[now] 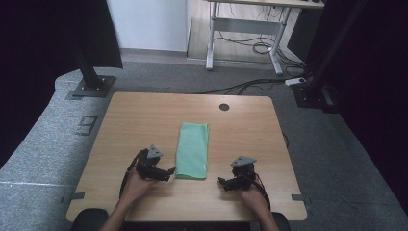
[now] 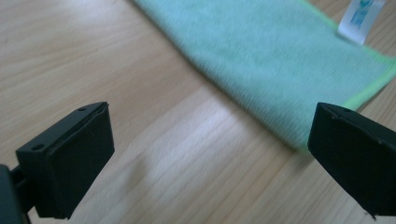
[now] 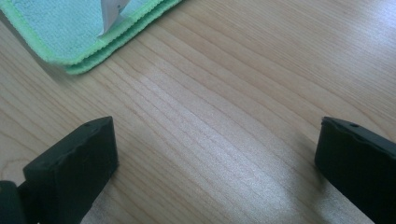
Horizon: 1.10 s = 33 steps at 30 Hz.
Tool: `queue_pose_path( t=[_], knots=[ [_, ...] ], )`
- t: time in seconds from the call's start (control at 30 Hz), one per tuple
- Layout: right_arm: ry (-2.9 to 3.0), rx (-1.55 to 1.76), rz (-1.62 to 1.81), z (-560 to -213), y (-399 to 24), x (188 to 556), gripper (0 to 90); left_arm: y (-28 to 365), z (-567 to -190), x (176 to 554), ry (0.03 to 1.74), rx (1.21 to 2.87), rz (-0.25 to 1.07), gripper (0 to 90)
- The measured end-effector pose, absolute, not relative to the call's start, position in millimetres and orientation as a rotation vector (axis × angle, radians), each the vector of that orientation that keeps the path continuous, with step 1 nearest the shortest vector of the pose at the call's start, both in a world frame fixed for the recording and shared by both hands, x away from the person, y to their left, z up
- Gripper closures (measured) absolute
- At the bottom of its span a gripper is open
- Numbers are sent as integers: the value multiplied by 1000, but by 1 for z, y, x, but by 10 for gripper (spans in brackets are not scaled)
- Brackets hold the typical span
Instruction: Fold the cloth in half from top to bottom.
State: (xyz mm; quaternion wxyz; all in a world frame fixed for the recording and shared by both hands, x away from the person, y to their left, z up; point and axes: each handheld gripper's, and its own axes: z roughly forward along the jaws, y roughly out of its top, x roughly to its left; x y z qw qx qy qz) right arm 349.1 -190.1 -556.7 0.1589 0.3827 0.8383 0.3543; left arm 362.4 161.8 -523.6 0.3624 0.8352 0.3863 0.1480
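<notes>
A folded green microfibre cloth lies lengthwise near the middle of the wooden table, its long sides running away from the person and its near short edge lying between the two grippers. The left gripper sits just beside the cloth's near left corner, its jaws spread wide with nothing between them; in the left gripper view the cloth runs diagonally past the right-hand jaw, whose tip sits just beside the cloth's edge, and bare wood fills the gap between the jaws. The right gripper rests farther off, near the cloth's near right corner but apart from it, jaws also wide and empty; in the right gripper view the folded corner of the cloth shows its stacked, lighter-green hemmed layers, with open wood between it and the jaws. A white care label sticks out at that near right corner. The tabletop around the cloth is bare on every side, leaving free room to both side edges and to the far edge, where a round cable hole sits well beyond the cloth. Off the table, on the grey carpet, stand a black stand base to the far left and a desk frame with loose cables behind.
</notes>
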Motion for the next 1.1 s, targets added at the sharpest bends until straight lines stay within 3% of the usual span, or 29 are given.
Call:
queue_pose_path(
  t=[0.4, 0.77, 1.1],
  knots=[
    [2396, 1094, 1013, -557, -190, 349, 0, 131, -527, 380, 979, 2154, 407, 8],
    [2396, 1095, 1013, -557, -190, 349, 0, 125, -544, 381, 991, 2248, 453, 11],
    [2396, 1095, 1013, -557, -190, 349, 0, 131, -549, 377, 999, 2214, 404, 46]
  ],
)
